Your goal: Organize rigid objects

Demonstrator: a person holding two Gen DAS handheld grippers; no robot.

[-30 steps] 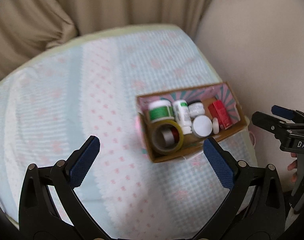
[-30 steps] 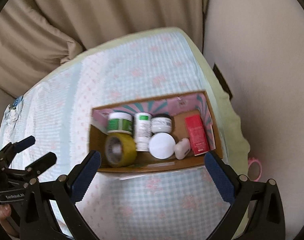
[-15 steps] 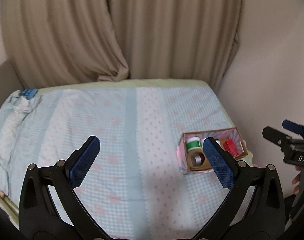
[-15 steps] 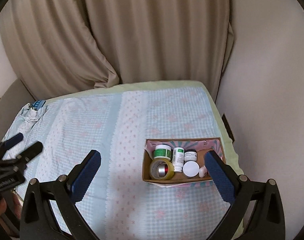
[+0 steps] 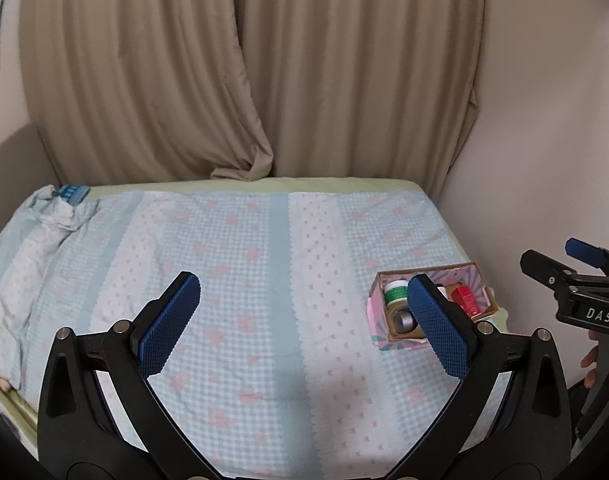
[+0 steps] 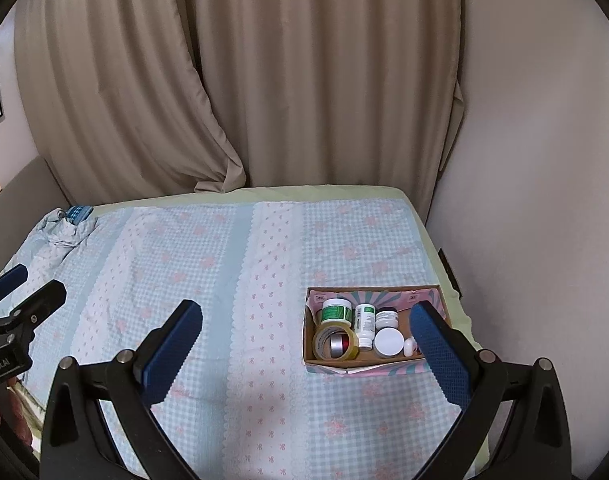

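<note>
**Above the bed, both hand-held grippers hanging spread and empty**

Over the near edge of the bed (image 6: pixel 264 264), the left hand-held gripper (image 5: pixel 304 320) is hanging with its blue-padded fingers (image 5: pixel 170 324) spread wide, holding nothing. The right hand-held gripper (image 6: pixel 308 352) is hovering beside it, likewise spread and empty; its right finger (image 6: pixel 440 356) is covering the right end of the box in that view. A person's fingers (image 5: pixel 590 364) are showing under the right tool's handle at the edge of the left view.

Near the bed's right edge, toward the near corner, an open cardboard box (image 6: pixel 310 344) with a pink and teal patterned lining is sitting on the blue checked bedspread. Inside it, a yellow tape roll (image 6: pixel 336 342) is lying at the near left, with a green-labelled jar (image 6: pixel 336 310) behind it. A white bottle with a green label (image 6: pixel 364 322) is lying next to them, then a small dark-lidded jar (image 6: pixel 386 316) and a white round lid (image 6: pixel 388 342), with a small white item (image 6: pixel 409 346) just beside that. A red box (image 5: pixel 466 300) is resting toward the right end.

At the far left corner, bunched cloth (image 6: pixel 62 228) is lying with a blue item (image 6: pixel 78 213) on it. Beige curtains (image 6: pixel 304 80) are hanging behind the far edge.
</note>
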